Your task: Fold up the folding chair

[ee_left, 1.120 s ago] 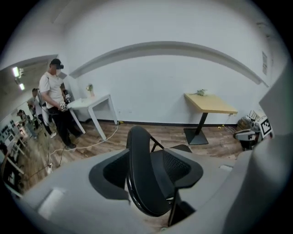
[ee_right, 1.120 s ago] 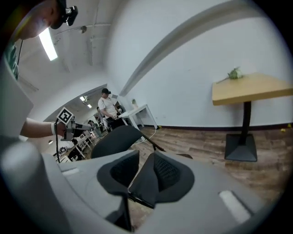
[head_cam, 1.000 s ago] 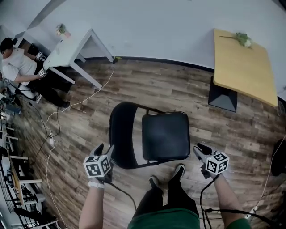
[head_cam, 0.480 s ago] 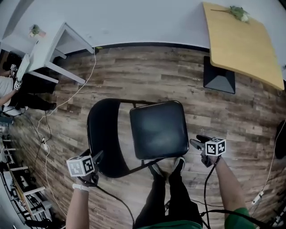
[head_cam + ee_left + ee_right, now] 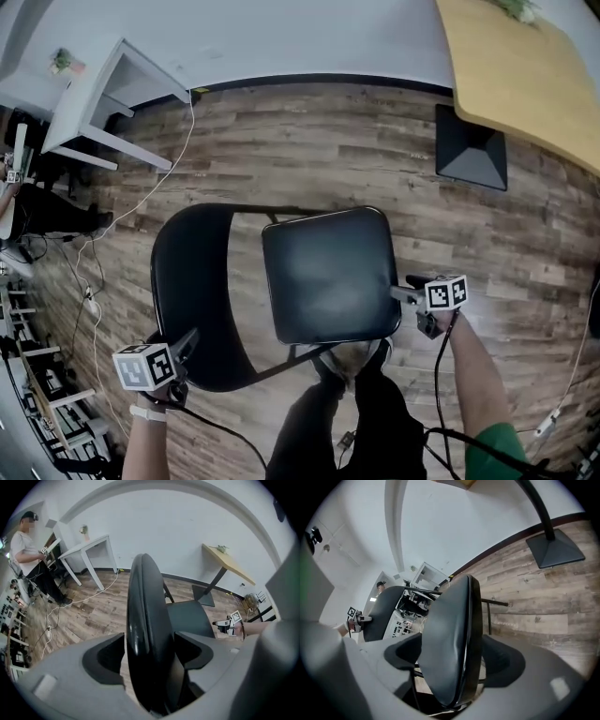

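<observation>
Folding chair (unfolded): left gripper straddles backrest, right gripper the seat, jaws just opened wide.

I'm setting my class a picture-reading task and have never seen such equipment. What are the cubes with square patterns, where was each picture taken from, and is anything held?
There is no robot: a person stands over a black folding chair, holding a two-jaw hand tool in each hand. The patterned cubes are parts of those tools. The head view looks down from a camera on the person's head; the other two views come from cameras riding on the tools. The chair stands unfolded on the wood floor. The left gripper has the backrest between its jaws, the right gripper the seat. Both pairs of jaws have just been opening and stand apart, so nothing is gripped yet.
</observation>
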The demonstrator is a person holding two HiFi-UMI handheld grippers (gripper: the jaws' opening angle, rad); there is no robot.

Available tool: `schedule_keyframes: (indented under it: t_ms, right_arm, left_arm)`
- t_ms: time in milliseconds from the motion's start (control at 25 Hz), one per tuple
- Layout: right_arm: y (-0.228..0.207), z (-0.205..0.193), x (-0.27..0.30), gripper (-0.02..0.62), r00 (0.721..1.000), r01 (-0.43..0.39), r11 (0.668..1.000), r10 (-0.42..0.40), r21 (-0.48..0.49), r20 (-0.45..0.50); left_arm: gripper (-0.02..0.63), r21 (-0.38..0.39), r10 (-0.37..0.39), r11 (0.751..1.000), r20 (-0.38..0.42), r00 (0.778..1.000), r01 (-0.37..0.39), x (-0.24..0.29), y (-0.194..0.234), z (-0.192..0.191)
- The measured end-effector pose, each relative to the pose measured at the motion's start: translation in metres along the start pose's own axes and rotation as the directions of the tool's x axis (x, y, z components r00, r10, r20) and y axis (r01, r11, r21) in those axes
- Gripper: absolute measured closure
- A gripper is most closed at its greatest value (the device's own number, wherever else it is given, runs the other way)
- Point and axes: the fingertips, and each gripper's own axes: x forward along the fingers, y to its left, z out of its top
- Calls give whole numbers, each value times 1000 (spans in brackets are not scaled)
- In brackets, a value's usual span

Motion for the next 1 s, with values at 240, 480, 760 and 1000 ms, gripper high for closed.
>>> schedule_keyframes:
  t_ms: [240, 480, 760, 1000]
  right_arm:
    - [-22, -4, 36, 172, 994, -111, 991, 112, 74, -12]
    - [-51, -5, 46, 156, 992, -125, 988, 126, 92, -5]
    - [-14, -20, 96, 179, 967, -240, 966, 246, 95, -67]
    - [-5, -20, 88, 242, 969, -232, 964, 241, 128, -54]
  left_arm:
    - [310, 19, 7, 1000, -11, 1000, -7, 12, -13, -12]
    - [321, 8, 15, 1000, 1, 1000, -15, 14, -15, -13]
    - [324, 2, 14, 1000, 0, 1000, -14, 16, -9, -11]
    - [342, -23, -4, 1000, 34, 999, 5, 8, -7, -10]
